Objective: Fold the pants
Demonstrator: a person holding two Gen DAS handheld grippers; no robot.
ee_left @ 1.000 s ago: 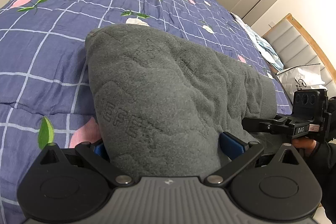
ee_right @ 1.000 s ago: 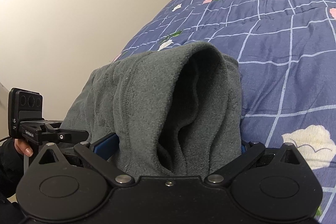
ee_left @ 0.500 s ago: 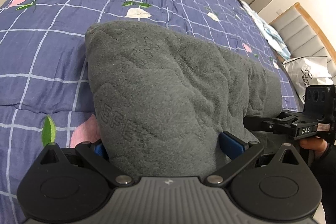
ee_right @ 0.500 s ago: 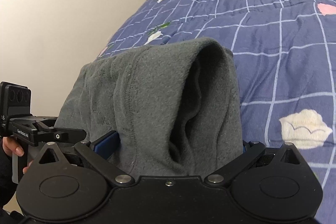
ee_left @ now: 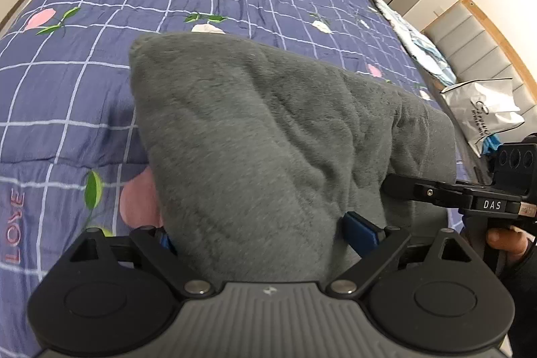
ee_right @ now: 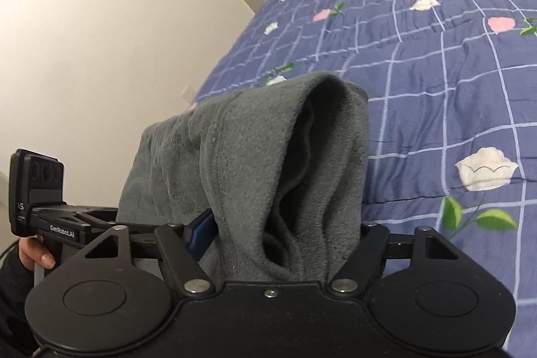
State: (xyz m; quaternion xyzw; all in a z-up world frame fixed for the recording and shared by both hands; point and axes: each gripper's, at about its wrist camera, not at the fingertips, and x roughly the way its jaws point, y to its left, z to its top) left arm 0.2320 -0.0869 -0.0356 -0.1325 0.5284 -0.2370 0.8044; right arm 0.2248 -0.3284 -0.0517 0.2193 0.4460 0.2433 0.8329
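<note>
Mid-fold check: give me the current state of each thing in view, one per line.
Pants: bunched, one end in each gripper.
Left gripper: closing, fabric between its jaws.
Right gripper: closing, fabric between its jaws.
Quilt: spread on the bed.
Shopping bag: upright beside the bed.

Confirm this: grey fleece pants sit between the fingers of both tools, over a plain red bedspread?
Not quite. The bedspread is blue with a white grid and flower prints, not plain red, as both wrist views show. The grey fleece pants do sit between the fingers of the left tool and the right tool.
</note>
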